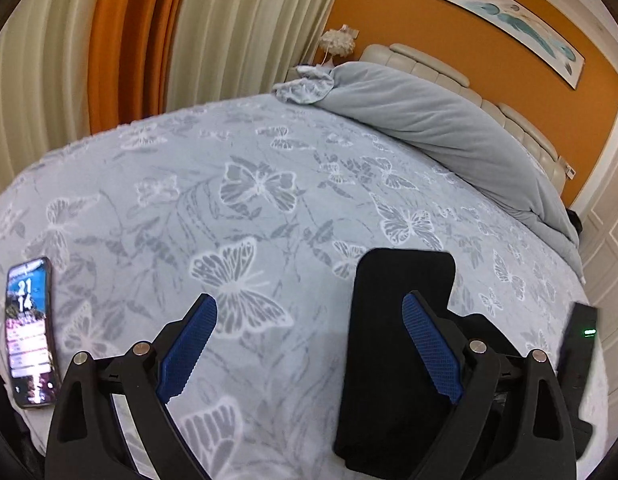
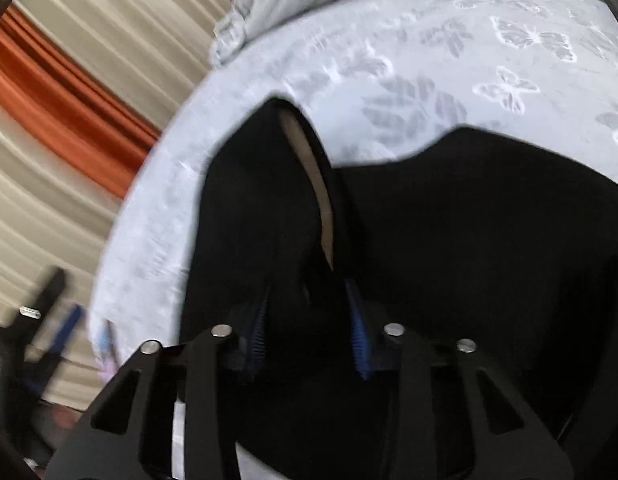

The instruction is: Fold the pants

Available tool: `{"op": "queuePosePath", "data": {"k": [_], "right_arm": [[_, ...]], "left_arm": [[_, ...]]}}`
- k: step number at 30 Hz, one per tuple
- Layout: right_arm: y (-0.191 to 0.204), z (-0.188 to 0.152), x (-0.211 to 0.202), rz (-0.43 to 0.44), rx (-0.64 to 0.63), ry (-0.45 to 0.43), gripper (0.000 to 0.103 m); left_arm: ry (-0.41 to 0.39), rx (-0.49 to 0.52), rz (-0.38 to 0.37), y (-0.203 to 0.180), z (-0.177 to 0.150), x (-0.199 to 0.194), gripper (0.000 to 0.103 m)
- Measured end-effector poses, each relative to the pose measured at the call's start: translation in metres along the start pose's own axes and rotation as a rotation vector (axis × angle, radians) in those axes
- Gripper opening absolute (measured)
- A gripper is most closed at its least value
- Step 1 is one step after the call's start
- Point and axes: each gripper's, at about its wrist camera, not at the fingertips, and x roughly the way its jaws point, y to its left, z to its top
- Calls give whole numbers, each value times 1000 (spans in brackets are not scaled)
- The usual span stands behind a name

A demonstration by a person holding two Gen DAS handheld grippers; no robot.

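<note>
The black pants (image 1: 393,344) lie as a narrow folded strip on the butterfly-patterned bedspread (image 1: 237,200), under the right finger of my left gripper (image 1: 309,312). That gripper is open and empty above the bed. In the right wrist view my right gripper (image 2: 309,304) is shut on a raised fold of the black pants (image 2: 449,216); a pale inner lining shows in the fold. The blurred left gripper (image 2: 57,320) shows at the far left there.
A lit phone (image 1: 29,332) lies at the bed's left edge. A black device with a green light (image 1: 581,352) lies at the right edge. A grey rolled duvet (image 1: 441,128) lies by the headboard. Curtains (image 1: 129,40) hang beyond the bed.
</note>
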Motion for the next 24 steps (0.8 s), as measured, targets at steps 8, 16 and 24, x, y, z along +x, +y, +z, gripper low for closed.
{"op": "queuePosePath", "data": {"k": [8, 16, 24], "right_arm": [[-48, -10, -205, -14, 14, -313, 8], [-220, -95, -224, -183, 252, -195, 16], [-182, -76, -196, -133, 112, -190, 14]], "left_arm": [[13, -42, -107, -2, -7, -5, 92], [161, 140, -195, -67, -57, 16, 92], [112, 264, -254, -94, -75, 7, 92]]}}
